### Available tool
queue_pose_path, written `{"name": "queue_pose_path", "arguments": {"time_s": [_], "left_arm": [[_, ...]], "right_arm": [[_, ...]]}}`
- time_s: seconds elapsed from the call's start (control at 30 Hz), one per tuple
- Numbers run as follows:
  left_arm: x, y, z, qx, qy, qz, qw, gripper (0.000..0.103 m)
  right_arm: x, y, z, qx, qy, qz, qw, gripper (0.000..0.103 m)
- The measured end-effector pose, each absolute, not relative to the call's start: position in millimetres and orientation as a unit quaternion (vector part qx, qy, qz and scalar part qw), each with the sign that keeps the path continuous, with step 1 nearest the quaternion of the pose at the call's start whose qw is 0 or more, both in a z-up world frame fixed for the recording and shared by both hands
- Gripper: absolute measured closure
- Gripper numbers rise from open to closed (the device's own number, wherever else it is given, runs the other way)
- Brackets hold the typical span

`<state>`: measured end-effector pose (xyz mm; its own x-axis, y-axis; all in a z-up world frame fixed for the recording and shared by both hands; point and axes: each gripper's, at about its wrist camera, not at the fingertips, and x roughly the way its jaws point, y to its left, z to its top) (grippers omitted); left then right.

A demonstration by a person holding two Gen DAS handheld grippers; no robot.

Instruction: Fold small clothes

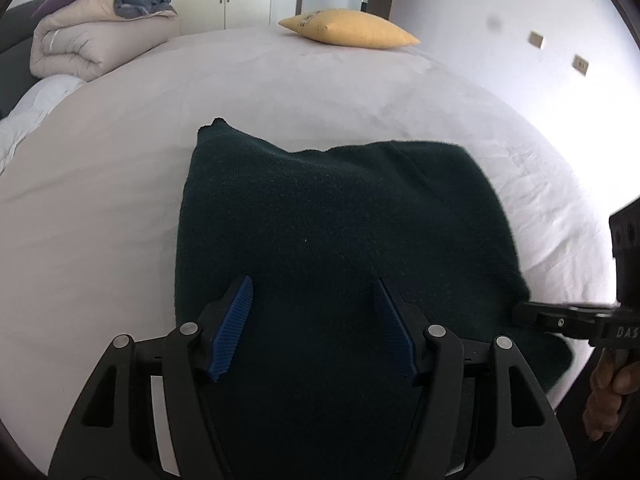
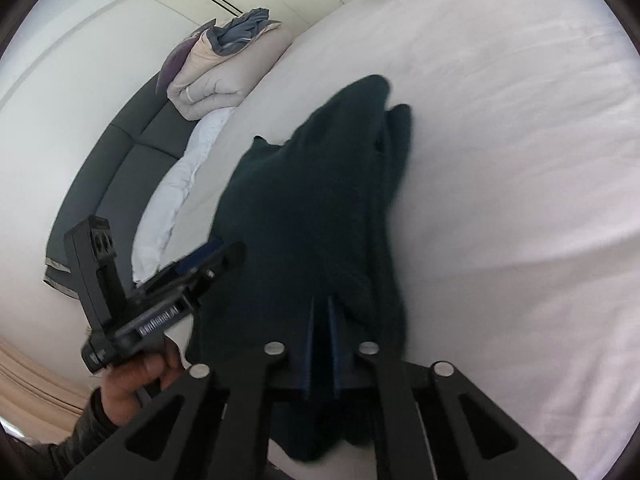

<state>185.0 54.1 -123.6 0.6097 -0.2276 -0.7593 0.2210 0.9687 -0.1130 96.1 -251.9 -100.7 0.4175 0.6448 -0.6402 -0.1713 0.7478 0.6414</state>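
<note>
A dark green knitted garment [image 1: 328, 216] lies folded on the white bed sheet [image 1: 120, 184]. My left gripper [image 1: 312, 300] hovers over its near part with the blue pads [image 1: 234, 320] wide apart and nothing between them. My right gripper [image 2: 323, 304] has its pads nearly together, pinched on the garment's near edge [image 2: 320, 216], which it lifts off the sheet. The right gripper also shows at the right edge of the left wrist view [image 1: 524, 314], at the garment's right side. The left gripper shows in the right wrist view [image 2: 208, 256].
A yellow pillow [image 1: 348, 28] lies at the far side of the bed. A rolled beige duvet [image 1: 88, 40] with blue-grey cloth on top sits at the far left. A dark headboard [image 2: 116, 168] and a white pillow [image 2: 176, 188] lie along the left.
</note>
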Motion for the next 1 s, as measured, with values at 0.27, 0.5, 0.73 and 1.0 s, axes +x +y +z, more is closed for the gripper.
{"name": "queue_pose_path", "arguments": {"time_s": [0.27, 0.5, 0.73, 1.0], "left_arm": [[123, 68, -73, -0.019, 0.333, -0.094, 0.938, 0.023], [47, 66, 7, 0.008, 0.193, -0.058, 0.979, 0.000], [22, 64, 23, 0.011, 0.219, -0.013, 0.976, 0.000], [38, 79, -2, -0.017, 0.297, 0.020, 0.955, 0.000]], "right_arm": [[61, -281, -57, 0.182, 0.418, 0.166, 0.875, 0.058], [20, -255, 22, 0.103, 0.262, 0.129, 0.951, 0.029], [-31, -220, 85, 0.004, 0.089, 0.073, 0.993, 0.000], [-36, -207, 81, -0.003, 0.159, 0.045, 0.986, 0.000]]}}
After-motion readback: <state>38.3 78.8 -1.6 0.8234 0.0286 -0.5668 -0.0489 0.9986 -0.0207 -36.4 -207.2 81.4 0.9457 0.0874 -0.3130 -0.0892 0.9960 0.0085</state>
